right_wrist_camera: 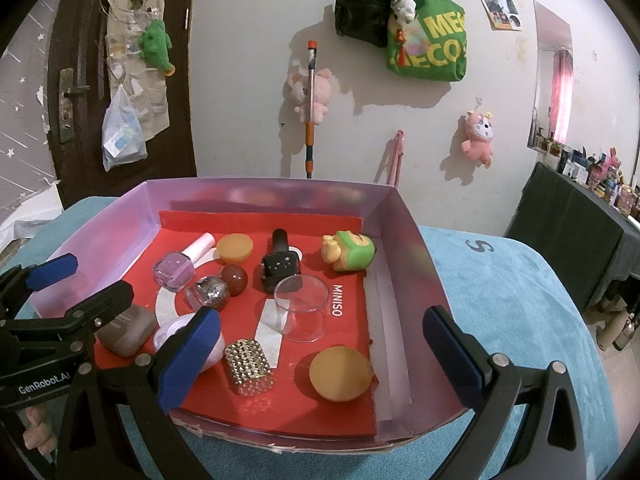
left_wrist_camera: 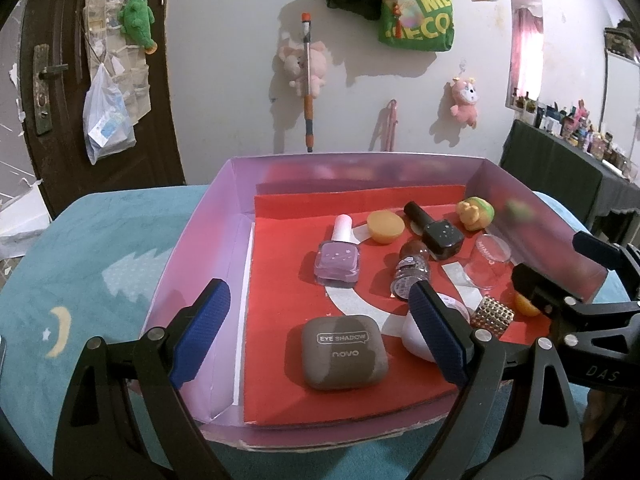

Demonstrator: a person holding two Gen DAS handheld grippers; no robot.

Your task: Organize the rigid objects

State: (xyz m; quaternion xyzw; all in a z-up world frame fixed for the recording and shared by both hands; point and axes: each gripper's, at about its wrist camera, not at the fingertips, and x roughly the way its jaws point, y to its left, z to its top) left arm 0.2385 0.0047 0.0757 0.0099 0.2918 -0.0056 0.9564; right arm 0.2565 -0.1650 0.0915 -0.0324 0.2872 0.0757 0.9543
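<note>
Cosmetics and small toys all lie inside 1 open box with pale purple walls and a red liner, which sits on a teal blanket. At the near left lies a grey eyeshadow case, and just beside it a white rounded item partly hidden by a tong finger. A studded gold cylinder lies on its side near the front, with a large orange disc to its right. Mid-box stands a clear plastic lid, and behind it a black nail polish bottle lies on its side. A lilac nail polish bottle lies further left, with a glitter bottle and a brown ball touching each other between the 2 polishes. A small orange cup and a green-and-yellow toy sit towards the back.

Both tongs hover at the near edge of the box — the left tongs and the right tongs stand wide, holding nothing.
</note>
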